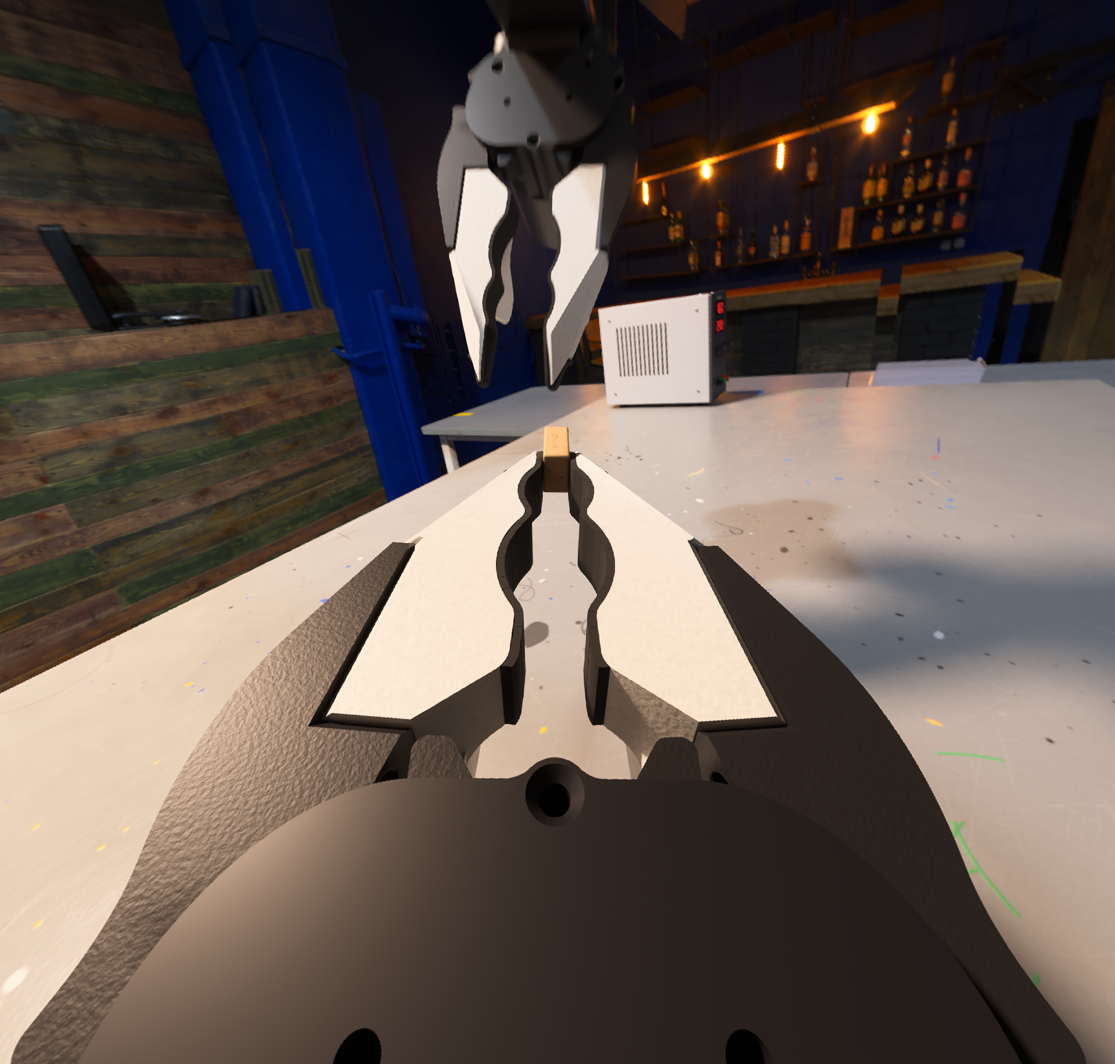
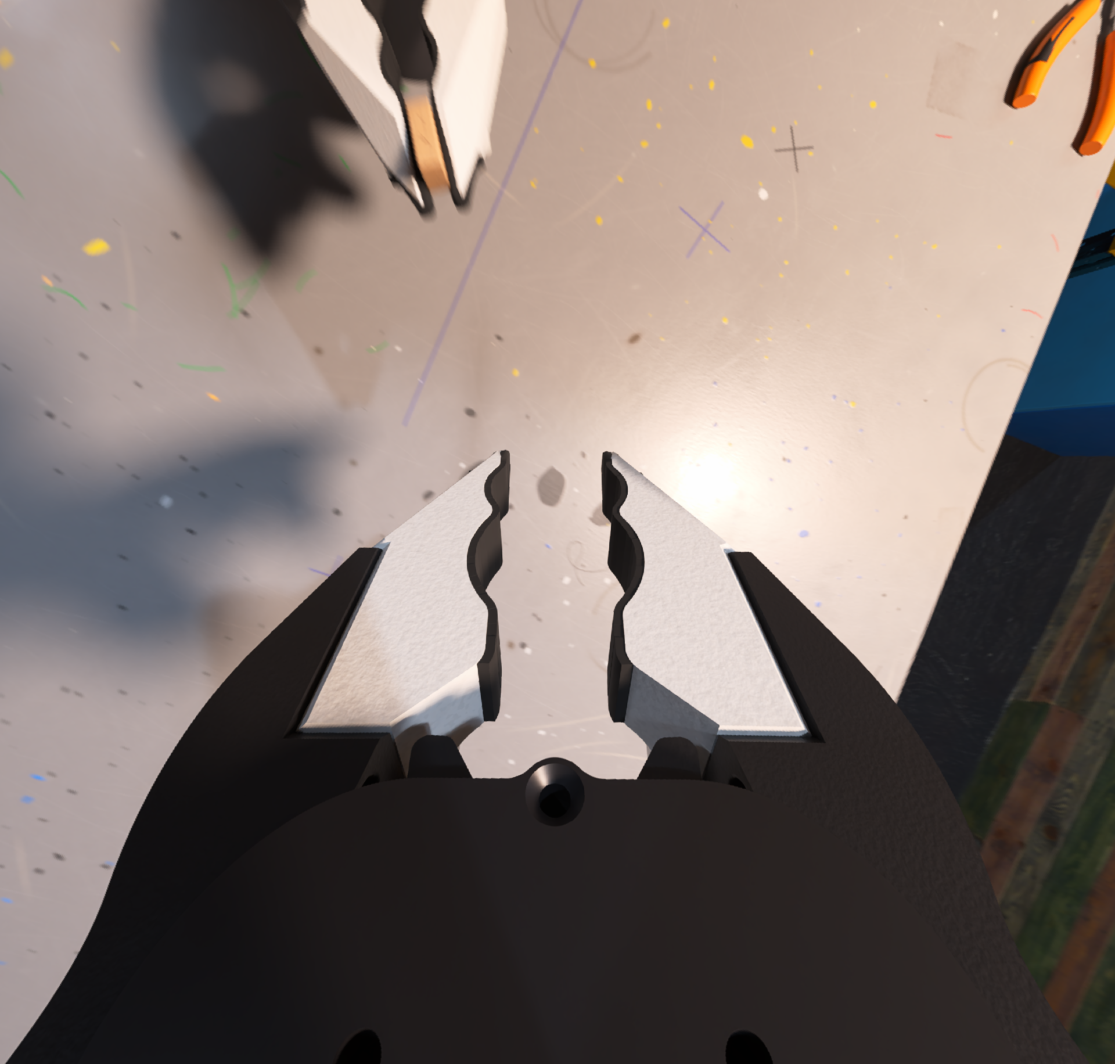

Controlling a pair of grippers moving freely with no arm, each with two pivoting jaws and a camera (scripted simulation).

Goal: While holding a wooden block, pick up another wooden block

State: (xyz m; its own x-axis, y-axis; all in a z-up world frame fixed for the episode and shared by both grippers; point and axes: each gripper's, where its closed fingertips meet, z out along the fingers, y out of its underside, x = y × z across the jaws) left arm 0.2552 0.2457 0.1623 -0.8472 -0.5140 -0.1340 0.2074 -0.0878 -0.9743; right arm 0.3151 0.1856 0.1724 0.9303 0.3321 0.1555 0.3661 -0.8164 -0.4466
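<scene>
My left gripper [image 1: 555, 456] is shut on a small light wooden block [image 1: 555, 459], pinched at the fingertips above the table. It also shows in the right wrist view [image 2: 438, 196], blurred, with the block [image 2: 429, 151] between its tips. My right gripper [image 2: 555, 462] is open and empty, pointing down at the bare table [image 2: 694, 323]. In the left wrist view the right gripper [image 1: 519, 380] hangs above and beyond the held block, its jaws apart. No second wooden block is in view.
A white box with vents [image 1: 660, 348] stands at the back of the speckled table [image 1: 844, 492]. Orange-handled pliers [image 2: 1068, 69] lie at the upper right. The table's edge [image 2: 989, 492] runs down the right side, with plank flooring [image 2: 1062, 793] beyond.
</scene>
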